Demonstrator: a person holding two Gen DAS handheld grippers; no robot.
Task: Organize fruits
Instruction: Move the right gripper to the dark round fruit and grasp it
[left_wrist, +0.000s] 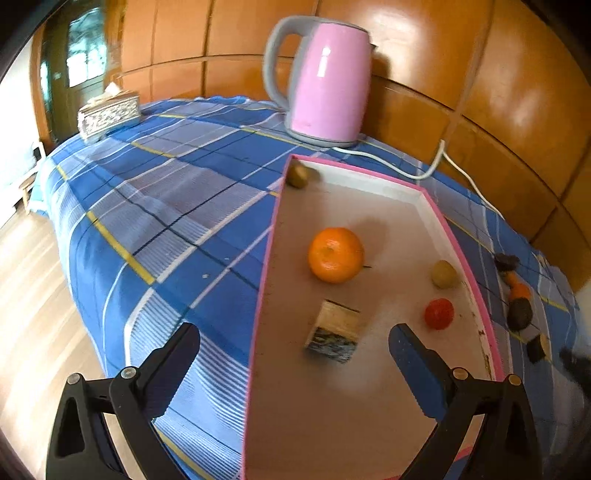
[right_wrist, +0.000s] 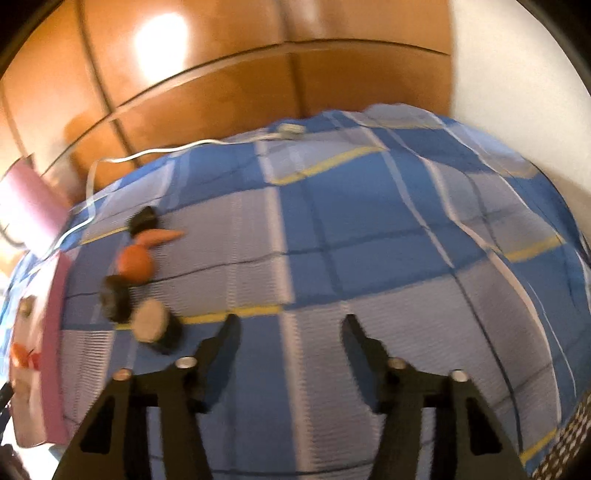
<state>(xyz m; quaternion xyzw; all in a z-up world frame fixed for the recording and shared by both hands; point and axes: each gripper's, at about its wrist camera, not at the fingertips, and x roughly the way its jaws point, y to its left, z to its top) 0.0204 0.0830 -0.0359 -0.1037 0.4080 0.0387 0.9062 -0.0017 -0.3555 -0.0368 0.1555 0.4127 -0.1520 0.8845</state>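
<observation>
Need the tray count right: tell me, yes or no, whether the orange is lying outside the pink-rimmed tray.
No, the orange lies inside the tray, on its floor near the wooden block.

- Table under a blue plaid cloth (left_wrist: 177, 206).
- Pink-rimmed tray (left_wrist: 458, 240) sits on it; pink kettle (left_wrist: 325, 85) at its twelve o'clock.
- Tissue box (left_wrist: 109, 112) at ten.
- Small dark and orange pieces (right_wrist: 133, 266) at three (blurred).
</observation>
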